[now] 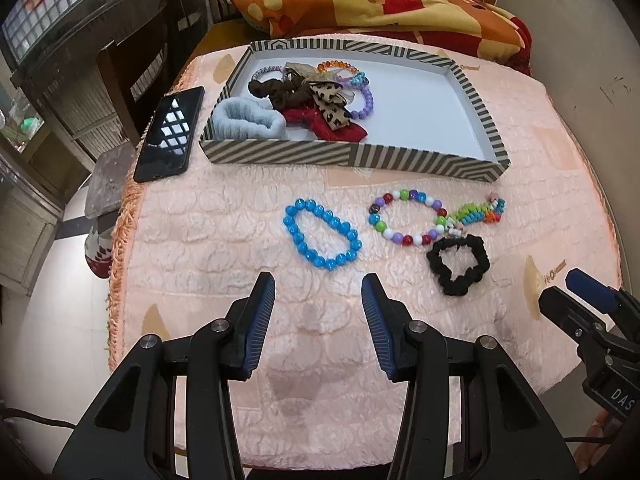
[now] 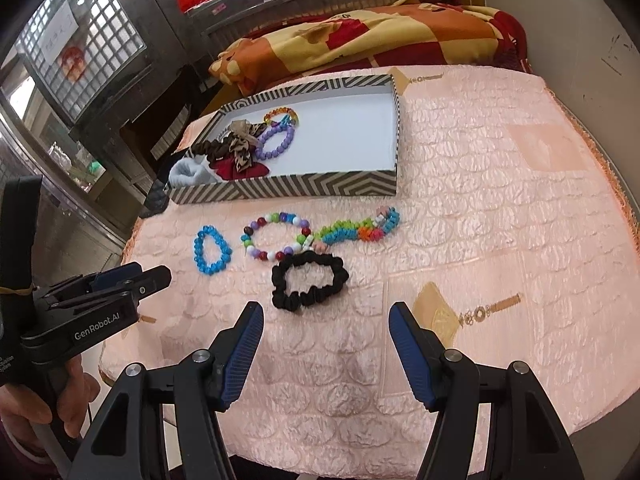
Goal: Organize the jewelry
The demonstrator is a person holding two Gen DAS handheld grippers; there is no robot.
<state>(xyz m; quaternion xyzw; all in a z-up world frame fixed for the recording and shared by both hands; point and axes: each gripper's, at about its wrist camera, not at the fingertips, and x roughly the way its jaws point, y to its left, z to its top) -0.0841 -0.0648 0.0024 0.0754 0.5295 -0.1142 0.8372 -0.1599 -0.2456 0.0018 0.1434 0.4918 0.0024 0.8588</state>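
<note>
Both grippers sit closest to the lens, so starting there: the left gripper (image 1: 318, 284) has its jaws apart with nothing between them, hovering over bare pink cover (image 1: 224, 240). Same deal with the right gripper (image 2: 326, 314), jaws spread, nothing held, just short of the black scrunchie (image 2: 310, 282).

Going left to right across the tabletop: a dark phone (image 1: 170, 134) lies flat at the left edge, just beside the striped tray (image 1: 344, 156). That tray holds a pile bunched at its left end: a grey fuzzy band (image 1: 248, 120), a brown scrunchie (image 1: 276, 90), a red piece with a leopard-print bow on top, a purple bead bracelet (image 1: 366, 102) and an amber one at the back. The tray's right half is bare white.

In front of the tray, out on the cover, there's a blue bead bracelet (image 1: 322, 232) by itself, straight ahead of the left gripper with a clear path to it. Right of that is a multicolour bead bracelet (image 1: 408, 218), which touches a bright green-and-orange beaded piece (image 1: 480, 212) on its right side. The black scrunchie lies just below those two, touching or nearly touching the multicolour one, so those three are kind of crowded together.

Behind everything, an orange and red blanket (image 1: 380, 4) is heaped up past the tray. A hand (image 2: 60, 404) grips the left gripper's handle in the right view.
</note>
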